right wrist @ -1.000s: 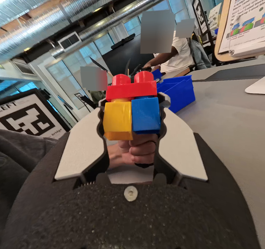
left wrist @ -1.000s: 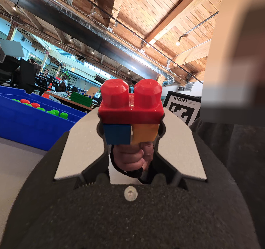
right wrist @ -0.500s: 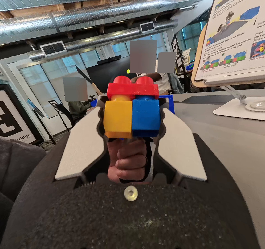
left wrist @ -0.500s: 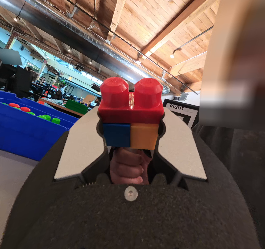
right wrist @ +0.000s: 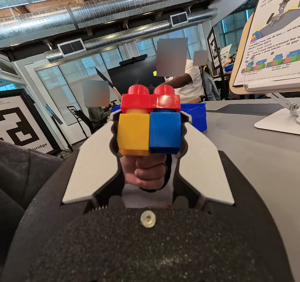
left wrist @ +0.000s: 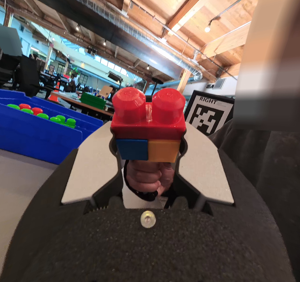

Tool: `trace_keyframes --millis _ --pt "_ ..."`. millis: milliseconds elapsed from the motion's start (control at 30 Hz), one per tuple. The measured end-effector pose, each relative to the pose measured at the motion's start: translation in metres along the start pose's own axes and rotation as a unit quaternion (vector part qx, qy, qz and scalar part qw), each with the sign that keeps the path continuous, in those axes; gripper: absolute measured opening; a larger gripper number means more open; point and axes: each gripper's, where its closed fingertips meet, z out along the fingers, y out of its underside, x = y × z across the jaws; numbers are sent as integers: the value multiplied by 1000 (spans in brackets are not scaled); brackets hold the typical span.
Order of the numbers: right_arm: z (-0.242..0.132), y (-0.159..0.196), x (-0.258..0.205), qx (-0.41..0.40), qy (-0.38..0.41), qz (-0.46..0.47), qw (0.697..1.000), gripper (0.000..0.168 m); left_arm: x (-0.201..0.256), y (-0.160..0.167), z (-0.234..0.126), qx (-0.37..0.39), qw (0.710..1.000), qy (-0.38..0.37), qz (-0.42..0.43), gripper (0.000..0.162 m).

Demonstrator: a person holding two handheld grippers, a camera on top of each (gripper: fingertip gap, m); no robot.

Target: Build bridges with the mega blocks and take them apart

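A small bridge is held in the air between both grippers, which face each other. It is a red two-stud block (left wrist: 147,129) on a blue block (left wrist: 132,149) and a yellow block (left wrist: 163,150). My left gripper (left wrist: 148,137) is shut on the red block's sides. In the right wrist view my right gripper (right wrist: 148,132) is shut on the yellow block (right wrist: 134,131) and blue block (right wrist: 164,131). There the red block (right wrist: 150,102) sits slightly raised, with the lower studs showing. A hand on the other gripper's handle shows below the blocks in each view.
A blue bin (left wrist: 37,137) with green and red blocks stands on the grey table at the left. Another blue bin (right wrist: 194,116) sits behind the blocks. An instruction sheet (right wrist: 272,38) on a white stand (right wrist: 279,121) is at the right. People sit in the background.
Both grippers have stayed shut on the bridge. The right view has swung right, toward the instruction sheet. The left view tilted up, then back down.
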Motion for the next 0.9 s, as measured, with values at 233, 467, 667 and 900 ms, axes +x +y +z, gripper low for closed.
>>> trace_keyframes --millis 233,467,667,900 --pt "-1 5 -5 -45 17 -107 993 74 10 -6 5 -48 998 -16 -46 89" --pt "-18 12 10 -115 83 -253 957 75 -2 7 -23 -88 985 -101 -105 94" --pt "-25 38 17 -222 99 -411 879 75 -11 34 -46 -126 948 -127 -263 83" --pt "-21 65 5 -264 64 -444 854 75 -9 56 -55 -173 939 -145 -261 57"
